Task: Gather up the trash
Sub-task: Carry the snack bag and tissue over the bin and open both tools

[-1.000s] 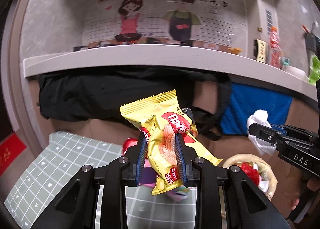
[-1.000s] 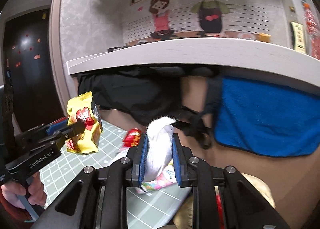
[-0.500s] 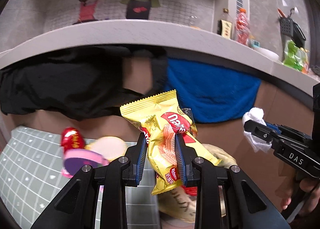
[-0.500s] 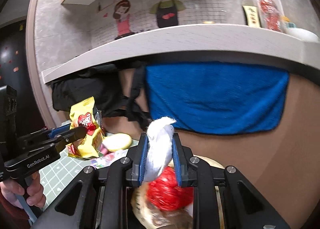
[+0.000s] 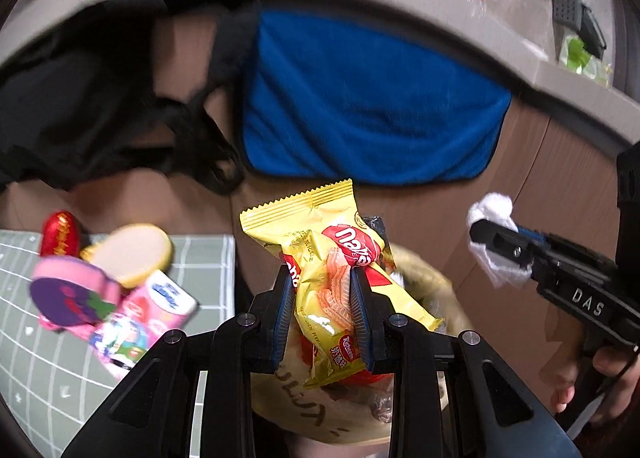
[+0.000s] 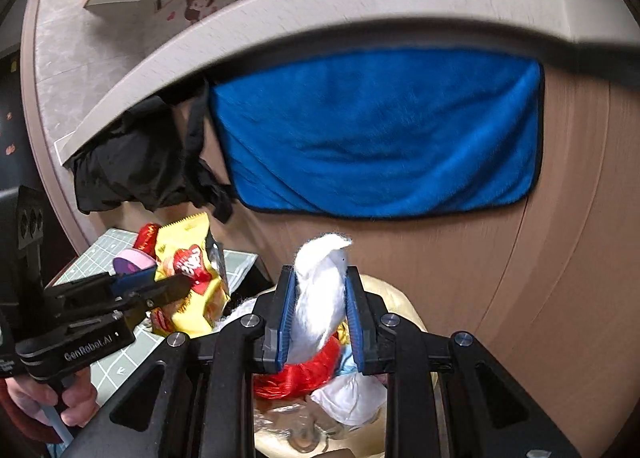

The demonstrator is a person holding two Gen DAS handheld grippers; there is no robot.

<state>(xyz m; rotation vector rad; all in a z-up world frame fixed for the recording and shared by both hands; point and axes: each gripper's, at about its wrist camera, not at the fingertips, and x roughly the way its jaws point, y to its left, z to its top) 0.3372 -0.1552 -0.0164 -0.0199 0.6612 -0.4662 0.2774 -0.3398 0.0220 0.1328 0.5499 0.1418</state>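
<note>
My left gripper [image 5: 322,298] is shut on a yellow snack wrapper [image 5: 320,250] and holds it above a tan trash bag [image 5: 436,290] with red and white rubbish inside. My right gripper [image 6: 320,314] is shut on a crumpled white tissue [image 6: 320,290] and holds it over the same bag [image 6: 400,298]. In the left wrist view the right gripper [image 5: 492,246] with the tissue [image 5: 494,210] hangs to the right. In the right wrist view the left gripper [image 6: 176,286] with the wrapper [image 6: 188,270] is at the left.
A green grid mat [image 5: 200,258] lies left of the bag, carrying a red wrapper [image 5: 60,232], a beige round piece [image 5: 132,254], a pink-and-purple item [image 5: 72,294] and a pink packet [image 5: 148,318]. A blue towel [image 5: 360,98] and black cloth [image 5: 80,106] hang under the counter edge behind.
Both grippers have moved right, from over the mat to above the trash bag, still holding the wrapper and the tissue. The view now tilts further down toward the bag.
</note>
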